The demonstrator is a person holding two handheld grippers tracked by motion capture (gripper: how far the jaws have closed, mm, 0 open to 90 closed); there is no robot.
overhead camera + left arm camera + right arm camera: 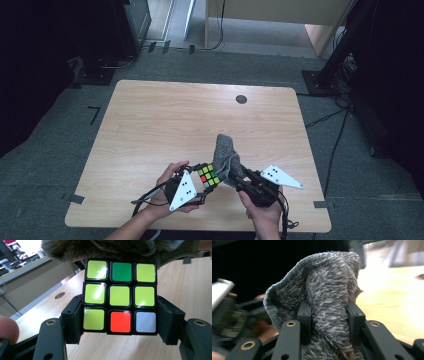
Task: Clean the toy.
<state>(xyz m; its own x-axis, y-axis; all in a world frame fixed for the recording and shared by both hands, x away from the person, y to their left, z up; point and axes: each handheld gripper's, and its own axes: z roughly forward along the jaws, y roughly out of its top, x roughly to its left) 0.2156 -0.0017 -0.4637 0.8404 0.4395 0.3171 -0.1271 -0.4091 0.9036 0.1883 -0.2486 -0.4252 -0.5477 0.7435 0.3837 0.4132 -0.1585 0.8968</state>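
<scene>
While the left gripper (pixel 120 322) pinches the puzzle cube (pixel 209 175) above the table's (pixel 150 125) near edge, the right gripper (pixel 328 315) squeezes a grey cloth (pixel 226 152) just right of it; hard wiping could twist the cube loose.

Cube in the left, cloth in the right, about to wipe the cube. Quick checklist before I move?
1. Left gripper fingers clamp the puzzle cube on both sides: ok.
2. Right gripper shut on the grey fuzzy cloth: ok.
3. Cloth bunched and standing above the fingers, ready to rub: ok.
4. Cloth close to the cube: ok, it hangs just over the cube's top edge.
5. Cloth touching the cube: cannot tell.
6. Table beyond the hands: ok.
</scene>
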